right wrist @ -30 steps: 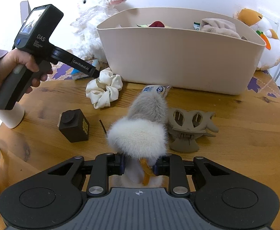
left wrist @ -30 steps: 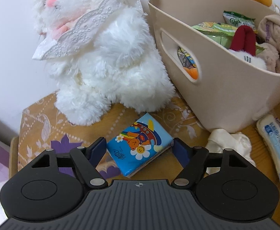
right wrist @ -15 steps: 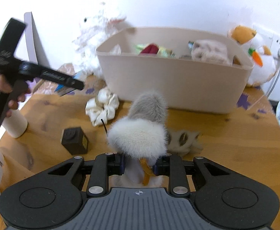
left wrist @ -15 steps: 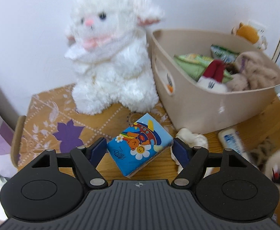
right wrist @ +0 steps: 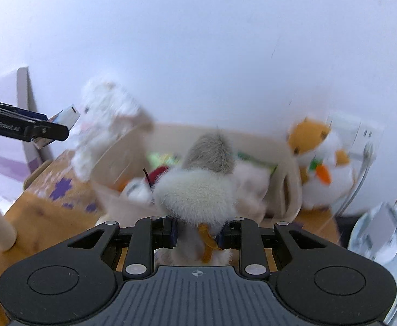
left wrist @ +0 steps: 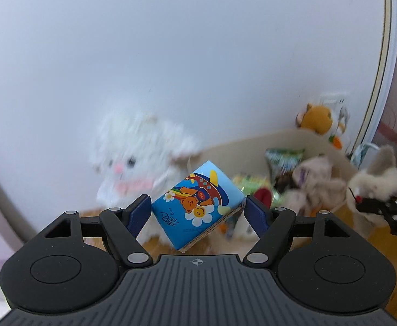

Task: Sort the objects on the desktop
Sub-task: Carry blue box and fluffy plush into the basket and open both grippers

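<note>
Left hand-held gripper point(left wrist: 197, 213) grasps a blue cartoon tissue pack point(left wrist: 198, 206). Right hand-held gripper point(right wrist: 197, 235) clamps a furry grey-and-white toy point(right wrist: 198, 190) before the beige basket point(right wrist: 285, 146).

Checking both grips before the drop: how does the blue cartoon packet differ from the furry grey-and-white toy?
The blue cartoon packet is smooth, boxy and printed; the furry toy is fluffy and rounded. The left gripper spans the packet with wide jaws; the right gripper pinches the toy narrowly. Both are held lifted near the beige basket.
</note>
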Tool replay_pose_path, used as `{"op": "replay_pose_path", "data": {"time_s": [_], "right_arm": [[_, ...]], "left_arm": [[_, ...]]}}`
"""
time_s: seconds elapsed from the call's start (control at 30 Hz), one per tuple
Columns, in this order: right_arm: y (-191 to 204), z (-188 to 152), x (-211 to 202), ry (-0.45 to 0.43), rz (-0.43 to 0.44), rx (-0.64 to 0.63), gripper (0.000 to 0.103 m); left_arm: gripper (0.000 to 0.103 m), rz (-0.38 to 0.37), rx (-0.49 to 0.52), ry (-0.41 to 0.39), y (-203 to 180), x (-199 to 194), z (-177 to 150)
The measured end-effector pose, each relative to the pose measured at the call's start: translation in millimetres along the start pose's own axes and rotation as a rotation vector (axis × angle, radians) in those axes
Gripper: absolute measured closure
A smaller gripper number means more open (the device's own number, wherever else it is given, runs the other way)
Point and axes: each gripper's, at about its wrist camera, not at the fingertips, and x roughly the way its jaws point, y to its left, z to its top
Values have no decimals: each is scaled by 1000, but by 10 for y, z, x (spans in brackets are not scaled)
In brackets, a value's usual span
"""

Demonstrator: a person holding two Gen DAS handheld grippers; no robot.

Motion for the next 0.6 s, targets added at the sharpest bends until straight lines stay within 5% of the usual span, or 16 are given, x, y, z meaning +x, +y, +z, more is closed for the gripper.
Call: {"op": "replay_pose_path", "data": {"time_s": [0.3, 0.6], "right_arm": [[-393, 490, 311, -20, -59, 1, 79], [-510, 482, 844, 118, -100, 59, 75]], "left_arm": [[27, -26, 23, 5, -460, 393, 433], [26, 0, 69, 131, -829, 906, 315]]}}
